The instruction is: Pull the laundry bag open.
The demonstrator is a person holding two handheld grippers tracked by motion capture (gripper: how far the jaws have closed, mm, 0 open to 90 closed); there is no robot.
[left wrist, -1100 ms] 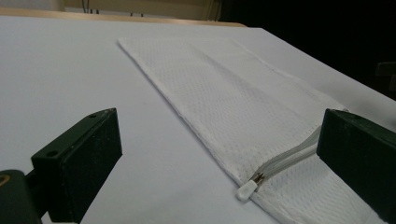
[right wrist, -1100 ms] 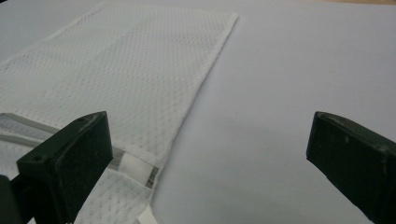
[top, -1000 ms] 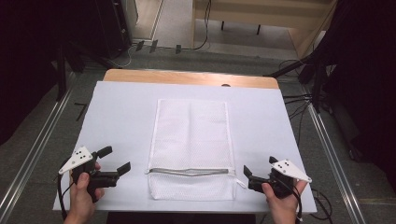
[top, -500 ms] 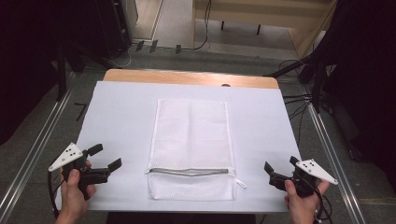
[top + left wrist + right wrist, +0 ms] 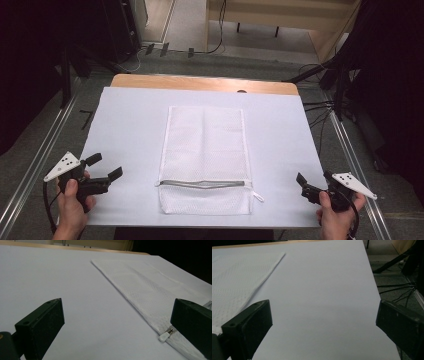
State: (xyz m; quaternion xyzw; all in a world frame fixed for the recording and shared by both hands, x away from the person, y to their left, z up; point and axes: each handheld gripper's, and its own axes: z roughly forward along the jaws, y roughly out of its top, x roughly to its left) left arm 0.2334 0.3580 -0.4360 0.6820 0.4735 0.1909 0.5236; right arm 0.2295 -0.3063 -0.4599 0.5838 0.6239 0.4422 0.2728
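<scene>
A white mesh zip bag (image 5: 205, 145) lies flat in the middle of the white-covered table (image 5: 130, 115), its zipper (image 5: 202, 184) running across near the front end. My left gripper (image 5: 106, 166) hovers open at the table's front left, well apart from the bag. In the left gripper view my left gripper (image 5: 117, 312) has its jaws wide apart, with the bag (image 5: 150, 290) and its white zipper pull (image 5: 165, 336) to the right. My right gripper (image 5: 304, 187) is open at the front right edge. The right gripper view has my right gripper (image 5: 324, 315) over bare sheet, the bag (image 5: 237, 280) off to its left.
The table's bare wooden strip (image 5: 200, 82) runs along the far edge. Metal rails (image 5: 45, 150) flank both sides on the floor, and cables (image 5: 325, 107) trail at the right. Dark equipment stands at the back left.
Both hands have drawn outward from the bag's front corners, the left toward the left edge and the right toward the right edge. The bag has not moved.
</scene>
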